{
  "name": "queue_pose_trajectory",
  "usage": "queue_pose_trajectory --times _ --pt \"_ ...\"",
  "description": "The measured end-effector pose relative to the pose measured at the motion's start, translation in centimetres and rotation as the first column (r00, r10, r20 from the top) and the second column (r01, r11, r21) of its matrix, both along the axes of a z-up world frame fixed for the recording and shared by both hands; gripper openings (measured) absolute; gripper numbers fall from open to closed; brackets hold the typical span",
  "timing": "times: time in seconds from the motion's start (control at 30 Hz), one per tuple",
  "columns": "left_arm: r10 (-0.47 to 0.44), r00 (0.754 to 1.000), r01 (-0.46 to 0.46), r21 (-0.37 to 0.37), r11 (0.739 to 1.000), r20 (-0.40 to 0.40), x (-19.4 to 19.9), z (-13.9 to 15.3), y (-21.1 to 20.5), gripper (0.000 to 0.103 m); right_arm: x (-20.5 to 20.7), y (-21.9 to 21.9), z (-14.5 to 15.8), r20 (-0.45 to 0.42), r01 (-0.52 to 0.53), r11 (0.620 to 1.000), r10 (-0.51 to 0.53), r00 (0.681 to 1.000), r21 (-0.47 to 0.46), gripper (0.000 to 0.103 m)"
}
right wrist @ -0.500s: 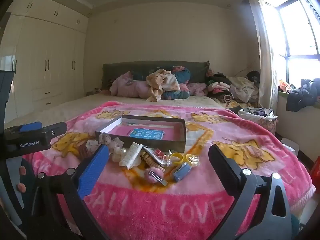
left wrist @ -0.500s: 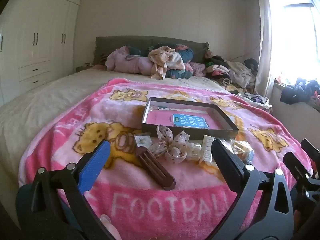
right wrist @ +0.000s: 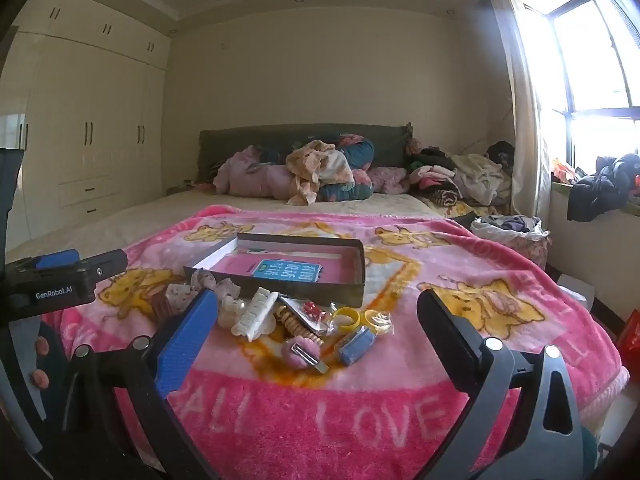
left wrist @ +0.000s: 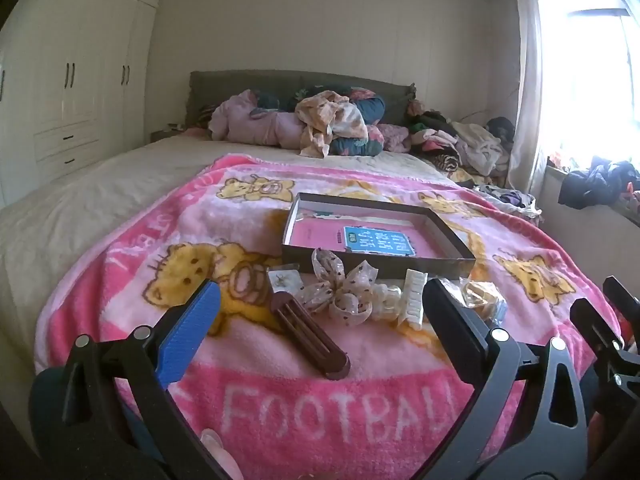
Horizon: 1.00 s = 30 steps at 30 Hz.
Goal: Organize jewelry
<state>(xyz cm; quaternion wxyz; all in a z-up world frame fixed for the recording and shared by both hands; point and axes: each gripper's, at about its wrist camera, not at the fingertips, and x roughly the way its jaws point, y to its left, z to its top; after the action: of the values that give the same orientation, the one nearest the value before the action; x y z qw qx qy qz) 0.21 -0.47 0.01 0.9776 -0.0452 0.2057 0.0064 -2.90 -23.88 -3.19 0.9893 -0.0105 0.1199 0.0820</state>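
Left wrist view: jewelry and hair pieces lie in a loose row on the pink blanket, along the near wall of the box.
Box: shallow, dark-walled, open at the top, flat on the blanket; a pink liner and a blue card lie inside.
Brown clip: the brown hair clip lies at an angle, nearest the camera – between the two fingers in the frame, touched by neither.
Bow: a spotted ribbon bow sits just beyond the clip, touching the box wall.
White clip: a white claw clip lies just right of the bow.
Right wrist view, further pieces: a yellow ring, a blue clip, a pink fluffy clip and a coiled hair tie lie near the box's right corner; small bagged items beside them are too small to tell.
Left gripper: fingers spread wide, holding nothing, above the blanket's near edge.
Right gripper: fingers likewise wide apart and empty – the pile shows between them.
Surroundings: heaped clothes against the headboard, white wardrobes on the left, a bright window on the right.
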Motion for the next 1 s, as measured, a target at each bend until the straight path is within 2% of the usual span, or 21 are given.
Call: queue_pose_trajectory --times 1.0 --pt "-0.003 1.000 0.003 -0.008 1.000 0.009 -0.17 0.58 0.17 0.093 -0.09 0.36 0.30 0.003 -0.001 1.000 0.001 1.000 0.002 0.097"
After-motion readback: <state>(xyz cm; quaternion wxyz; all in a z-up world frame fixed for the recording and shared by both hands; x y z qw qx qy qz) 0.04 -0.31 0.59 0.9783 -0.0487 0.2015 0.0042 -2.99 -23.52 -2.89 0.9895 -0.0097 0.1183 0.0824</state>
